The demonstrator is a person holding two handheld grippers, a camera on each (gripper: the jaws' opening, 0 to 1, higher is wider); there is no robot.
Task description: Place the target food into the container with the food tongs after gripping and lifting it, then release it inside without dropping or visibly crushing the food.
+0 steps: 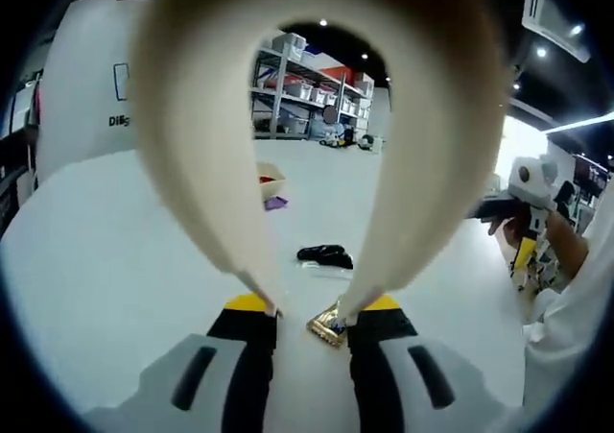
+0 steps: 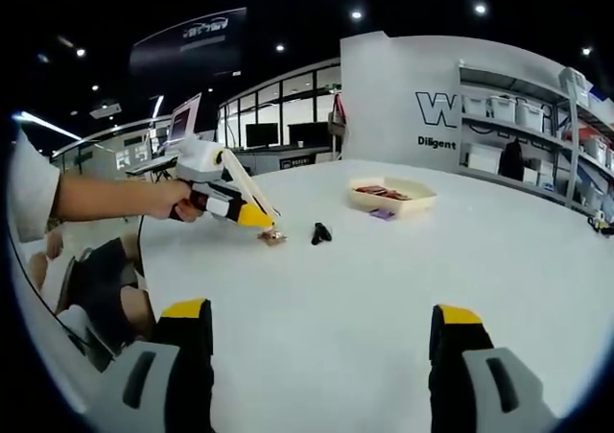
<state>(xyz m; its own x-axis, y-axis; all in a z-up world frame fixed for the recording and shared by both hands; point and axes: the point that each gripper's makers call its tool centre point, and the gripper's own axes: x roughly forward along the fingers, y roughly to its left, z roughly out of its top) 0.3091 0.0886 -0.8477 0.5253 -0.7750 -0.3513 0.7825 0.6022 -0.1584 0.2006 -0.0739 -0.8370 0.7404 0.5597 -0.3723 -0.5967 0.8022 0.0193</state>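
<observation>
Left gripper clamped, right gripper wide.

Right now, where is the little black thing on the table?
In the right gripper view, the black thing lies on the white table, between the left gripper and the food container.

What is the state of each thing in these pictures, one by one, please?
left gripper: shut on the food tongs, low over the table.
food tongs: held, tips at the gold-wrapped food.
gold-wrapped food: on the table, not lifted.
container: open, on the table, with some food inside.
black object: lying on the table.
right gripper: open, empty.
</observation>
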